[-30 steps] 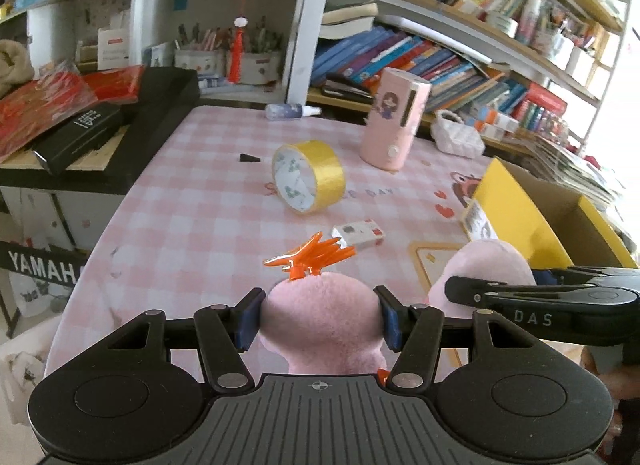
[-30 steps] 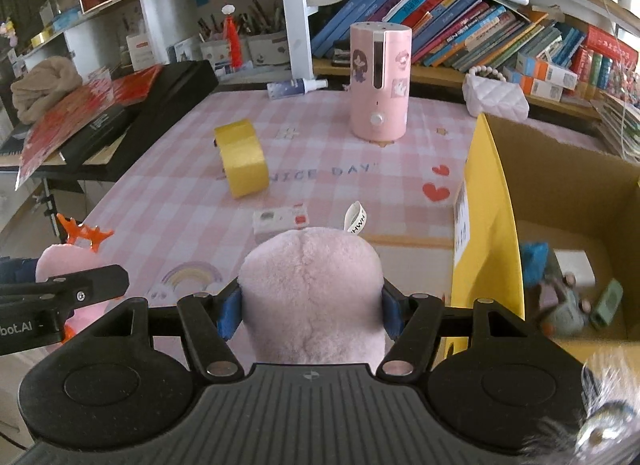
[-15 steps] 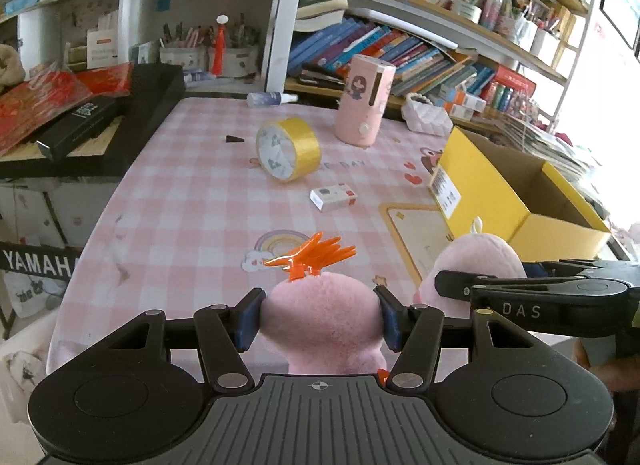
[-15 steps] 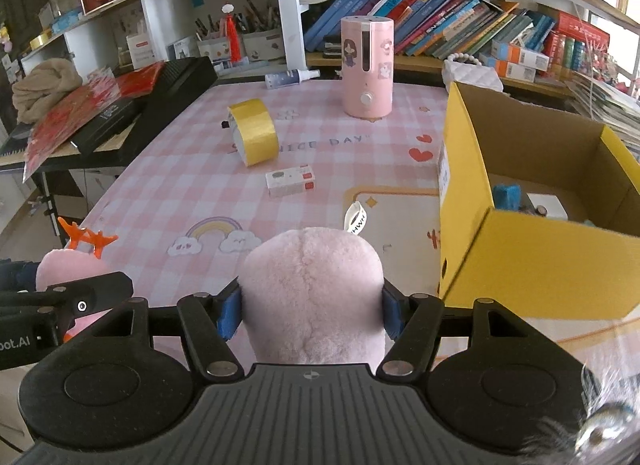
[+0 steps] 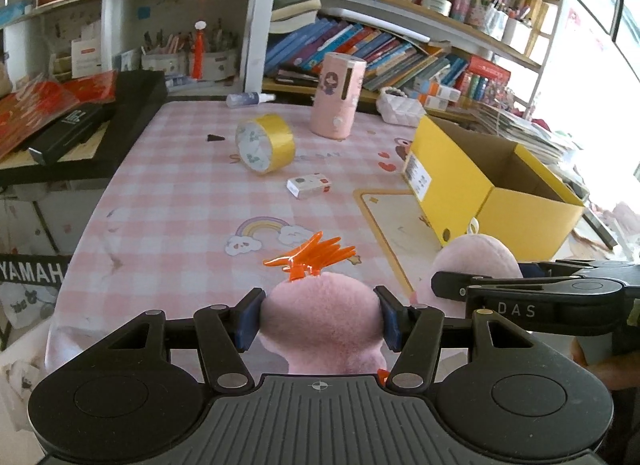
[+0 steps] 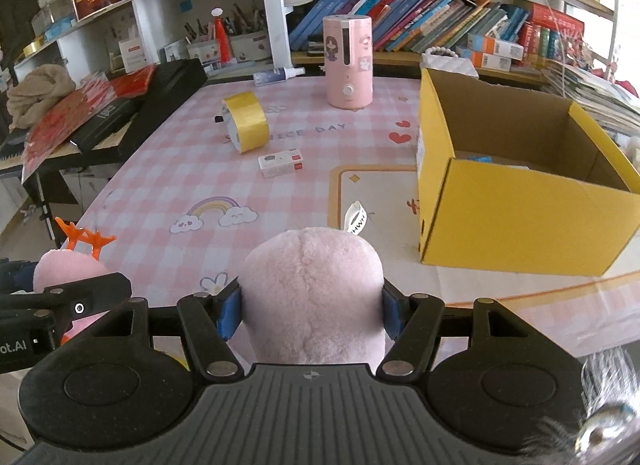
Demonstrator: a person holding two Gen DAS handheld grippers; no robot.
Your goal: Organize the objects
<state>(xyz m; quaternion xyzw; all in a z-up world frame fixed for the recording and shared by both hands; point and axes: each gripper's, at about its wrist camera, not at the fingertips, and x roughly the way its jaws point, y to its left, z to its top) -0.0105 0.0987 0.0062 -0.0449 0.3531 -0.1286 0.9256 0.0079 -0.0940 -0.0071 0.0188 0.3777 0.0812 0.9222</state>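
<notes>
- One pink plush toy [image 5: 320,313] is pinched at each end, by the left hand-held gripper [image 5: 320,317] and the right hand-held gripper [image 6: 310,305], apparently above the table [image 6: 168,185] edge.
- Both ends should be kept level.
- The yellow box [image 6: 520,209] beyond is probably the goal.

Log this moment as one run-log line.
left gripper: shut on pink plush toy | right gripper: shut on the same toy | yellow box: open, right of toy | tape roll: on table
</notes>
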